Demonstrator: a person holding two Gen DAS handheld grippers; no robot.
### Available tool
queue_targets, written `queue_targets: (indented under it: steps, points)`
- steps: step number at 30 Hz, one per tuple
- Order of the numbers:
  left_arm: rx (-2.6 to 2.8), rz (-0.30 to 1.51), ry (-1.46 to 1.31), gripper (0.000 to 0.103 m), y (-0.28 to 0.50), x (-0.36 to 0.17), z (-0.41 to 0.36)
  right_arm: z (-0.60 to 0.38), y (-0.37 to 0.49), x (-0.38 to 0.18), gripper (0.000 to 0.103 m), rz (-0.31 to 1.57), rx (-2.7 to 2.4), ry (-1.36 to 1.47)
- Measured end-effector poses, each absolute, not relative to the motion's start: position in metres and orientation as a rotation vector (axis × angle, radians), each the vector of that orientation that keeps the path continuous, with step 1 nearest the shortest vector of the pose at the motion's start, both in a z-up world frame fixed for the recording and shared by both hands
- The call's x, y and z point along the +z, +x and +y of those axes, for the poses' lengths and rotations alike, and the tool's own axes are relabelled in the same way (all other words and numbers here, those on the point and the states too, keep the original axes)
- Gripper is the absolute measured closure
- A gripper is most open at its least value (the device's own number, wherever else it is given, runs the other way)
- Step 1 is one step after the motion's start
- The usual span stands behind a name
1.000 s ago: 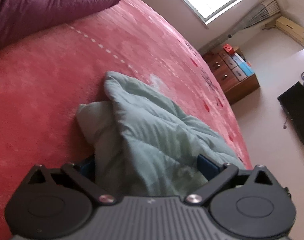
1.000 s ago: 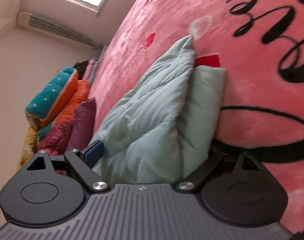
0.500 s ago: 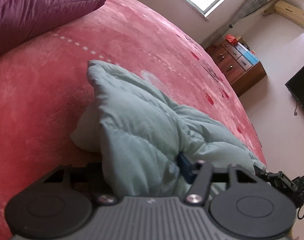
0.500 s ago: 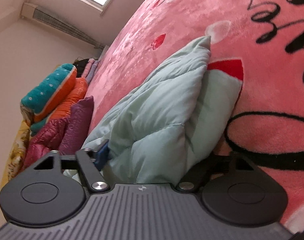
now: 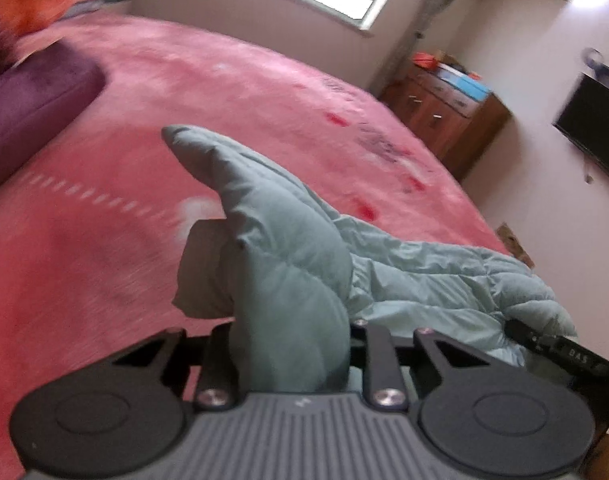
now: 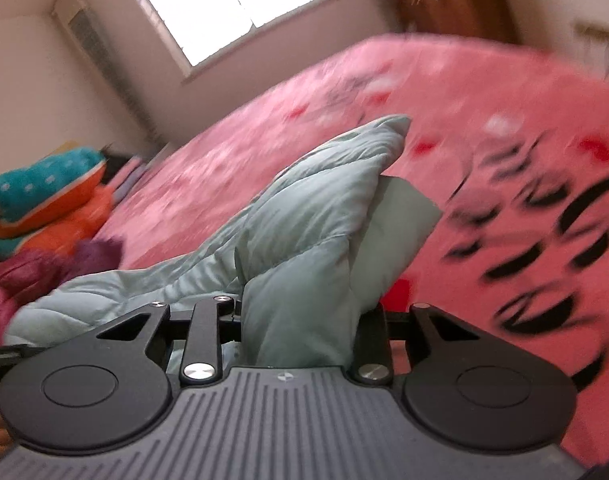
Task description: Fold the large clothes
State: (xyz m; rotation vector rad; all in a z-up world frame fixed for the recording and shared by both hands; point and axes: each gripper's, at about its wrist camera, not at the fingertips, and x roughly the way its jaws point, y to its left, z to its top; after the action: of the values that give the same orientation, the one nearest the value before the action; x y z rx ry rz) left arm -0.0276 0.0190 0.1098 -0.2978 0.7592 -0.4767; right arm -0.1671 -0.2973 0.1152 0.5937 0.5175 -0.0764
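Both grippers, left gripper (image 5: pixel 290 344) and right gripper (image 6: pixel 300 332), are clamped on bunched corners of the pale green quilted jacket (image 5: pixel 404 268) lifted above the pink bedspread (image 5: pixel 104 240); keep hands level, tension even, lower flat.

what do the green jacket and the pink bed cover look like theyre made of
Green jacket: apparently a thin, matte woven shell over soft padding; stitched channels puff up and the surface crinkles finely. Likely synthetic, though the fibre cannot be told.

Pink bed cover: looks like plush fleece, matte and fuzzy, with a printed pattern. Blur hides the pile itself.
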Motion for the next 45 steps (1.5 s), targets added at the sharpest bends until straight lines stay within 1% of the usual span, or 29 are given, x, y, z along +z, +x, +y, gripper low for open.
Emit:
queue_targets:
  steps: [8,10,16,19,24,26,28,29,31,32,34,35,37,40,45]
  points:
    - [-0.678,0.644,-0.221,0.081,-0.002,0.154,-0.105,-0.367,-0.211,0.146,0.065,0.266,-0.365,0.529]
    - [-0.715,0.629,-0.202,0.081,0.003,0.158,-0.136,-0.387,-0.22,0.149,0.065,0.229,-0.45,0.492]
    - [-0.794,0.617,-0.158,0.081,0.019,0.146,-0.229,-0.452,-0.242,0.139,0.065,0.128,-0.643,0.569]
    - [-0.825,0.636,-0.154,0.08,0.022,0.133,-0.261,-0.475,-0.247,0.137,0.065,0.113,-0.707,0.545]
    - [-0.848,0.707,-0.113,0.079,0.023,0.098,-0.306,-0.509,-0.244,0.12,0.064,0.161,-0.814,0.555]
    - [-0.831,0.713,-0.09,0.077,0.025,0.087,-0.317,-0.524,-0.245,0.11,0.063,0.204,-0.846,0.559]
    - [-0.814,0.727,-0.092,0.072,0.029,0.076,-0.317,-0.533,-0.242,0.102,0.061,0.236,-0.861,0.562]
    - [-0.806,0.729,-0.09,0.071,0.031,0.073,-0.318,-0.535,-0.238,0.1,0.058,0.247,-0.868,0.555]
    - [-0.794,0.727,-0.072,0.064,0.033,0.069,-0.318,-0.539,-0.231,0.097,0.045,0.263,-0.882,0.539]
    - [-0.791,0.726,-0.063,0.061,0.038,0.068,-0.321,-0.542,-0.228,0.095,0.042,0.266,-0.89,0.535]
    - [-0.779,0.723,-0.048,0.047,0.036,0.067,-0.319,-0.532,-0.222,0.097,0.027,0.269,-0.91,0.527]
    - [-0.77,0.722,-0.043,0.044,0.038,0.067,-0.322,-0.534,-0.222,0.096,0.023,0.271,-0.92,0.524]
    - [-0.759,0.716,-0.04,0.036,0.039,0.068,-0.323,-0.537,-0.218,0.097,0.004,0.28,-0.953,0.518]
    - [-0.725,0.689,-0.019,0.027,0.038,0.072,-0.313,-0.538,-0.227,0.095,0.003,0.273,-1.006,0.541]
    - [-0.646,0.612,0.022,0.026,0.032,0.086,-0.292,-0.536,-0.244,0.102,0.002,0.188,-1.125,0.579]
